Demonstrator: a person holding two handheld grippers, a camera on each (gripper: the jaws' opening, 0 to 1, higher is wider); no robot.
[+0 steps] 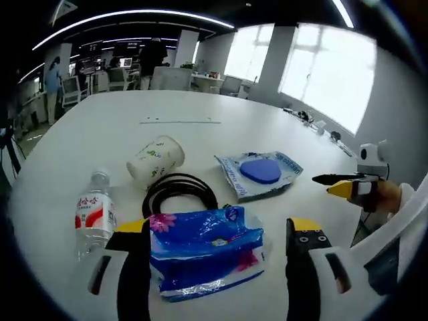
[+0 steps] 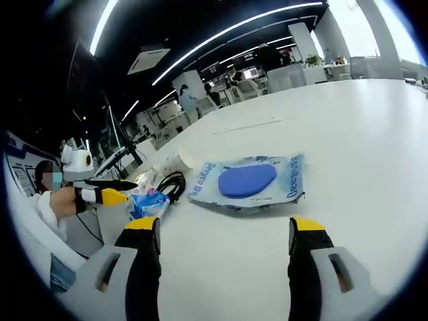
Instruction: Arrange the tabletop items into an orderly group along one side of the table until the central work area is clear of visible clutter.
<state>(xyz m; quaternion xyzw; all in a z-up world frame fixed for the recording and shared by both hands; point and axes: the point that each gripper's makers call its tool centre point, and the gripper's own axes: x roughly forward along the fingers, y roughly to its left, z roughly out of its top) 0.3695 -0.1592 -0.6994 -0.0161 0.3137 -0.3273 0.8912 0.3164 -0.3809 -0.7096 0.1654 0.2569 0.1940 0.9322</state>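
Note:
On the white table point(image 1: 100, 127), a blue flowered tissue pack point(image 1: 204, 251) lies between the wide-apart jaws of my left gripper point(image 1: 217, 229), which is open. Its left jaw overlaps the pack's edge. A water bottle point(image 1: 93, 214) lies to the left. Beyond are a coiled black cable point(image 1: 179, 190), a paper cup point(image 1: 157, 159) on its side, and a blue pouch point(image 1: 259, 172). My right gripper point(image 2: 224, 227) is open, short of the blue pouch point(image 2: 251, 180), with nothing between its jaws. It also enters from the right as the right gripper point(image 1: 348, 184). The left gripper point(image 2: 110, 189) enters from the left above the tissue pack point(image 2: 148, 204).
A thin strip point(image 1: 179, 122) lies flat on the far part of the table. Small items point(image 1: 304, 115) sit at the table's far right edge. Office chairs point(image 1: 170, 77) and desks stand beyond the table, with people far off. The table point(image 2: 348, 120) is bare right of the pouch.

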